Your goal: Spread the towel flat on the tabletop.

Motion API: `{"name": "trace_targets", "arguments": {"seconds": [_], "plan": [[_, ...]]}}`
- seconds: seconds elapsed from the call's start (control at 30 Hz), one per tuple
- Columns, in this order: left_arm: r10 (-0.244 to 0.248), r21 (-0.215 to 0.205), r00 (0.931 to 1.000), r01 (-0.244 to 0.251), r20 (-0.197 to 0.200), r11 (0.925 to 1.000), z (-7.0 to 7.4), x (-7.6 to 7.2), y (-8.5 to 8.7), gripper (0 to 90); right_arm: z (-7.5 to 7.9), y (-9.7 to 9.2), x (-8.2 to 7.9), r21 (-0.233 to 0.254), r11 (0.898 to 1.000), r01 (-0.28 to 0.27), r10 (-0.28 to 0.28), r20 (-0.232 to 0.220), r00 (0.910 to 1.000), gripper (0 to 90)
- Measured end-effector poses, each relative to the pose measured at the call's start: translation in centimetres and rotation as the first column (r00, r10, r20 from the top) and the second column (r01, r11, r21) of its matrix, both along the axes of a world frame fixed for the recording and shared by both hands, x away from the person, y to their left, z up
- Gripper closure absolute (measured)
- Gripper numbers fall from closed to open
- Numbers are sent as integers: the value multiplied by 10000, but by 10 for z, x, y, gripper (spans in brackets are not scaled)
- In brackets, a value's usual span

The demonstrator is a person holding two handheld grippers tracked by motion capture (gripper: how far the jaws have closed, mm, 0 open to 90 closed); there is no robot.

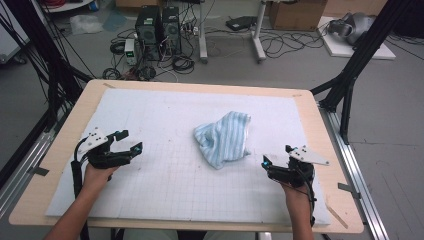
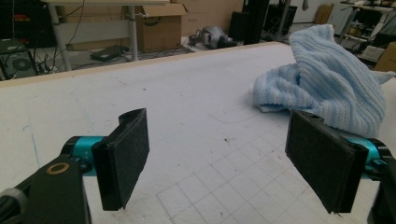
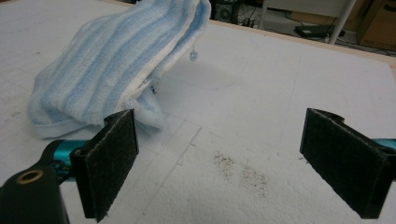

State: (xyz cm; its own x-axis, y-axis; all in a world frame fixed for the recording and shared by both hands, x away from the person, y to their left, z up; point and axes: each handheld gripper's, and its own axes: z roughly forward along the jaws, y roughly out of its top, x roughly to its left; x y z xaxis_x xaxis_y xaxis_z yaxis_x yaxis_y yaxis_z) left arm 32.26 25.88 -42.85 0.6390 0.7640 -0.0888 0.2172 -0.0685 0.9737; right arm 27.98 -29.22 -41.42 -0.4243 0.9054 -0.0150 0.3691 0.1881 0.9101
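A crumpled towel (image 1: pixel 223 138), pale blue with white stripes, ribbed terry, lies heaped near the middle of the white gridded mat (image 1: pixel 165 185). The left gripper (image 1: pixel 130 141) sits at its 9 o'clock, the right gripper (image 1: pixel 276 156) at 4 o'clock. Both stand wide open, empty, apart from the cloth.

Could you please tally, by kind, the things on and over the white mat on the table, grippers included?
Towels, light blue striped, crumpled towel: 1
Hand-held grippers, both with jaws open and nothing between them, left gripper and right gripper: 2
White mats, mat: 1
Total: 4
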Motion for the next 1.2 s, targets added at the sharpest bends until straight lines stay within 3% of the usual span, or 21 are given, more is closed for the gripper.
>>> {"name": "trace_targets", "arguments": {"seconds": [0.87,1.2], "plan": [[7,121,10000,-8,51,9999,-1,0,2,222,-1,-1,-1,222,9997,47,-48,24,10000,108],[3,182,10000,-4,65,9998,-1,1,0,222,-2,1,0,78,9999,-83,83,-1,10000,108]]}}
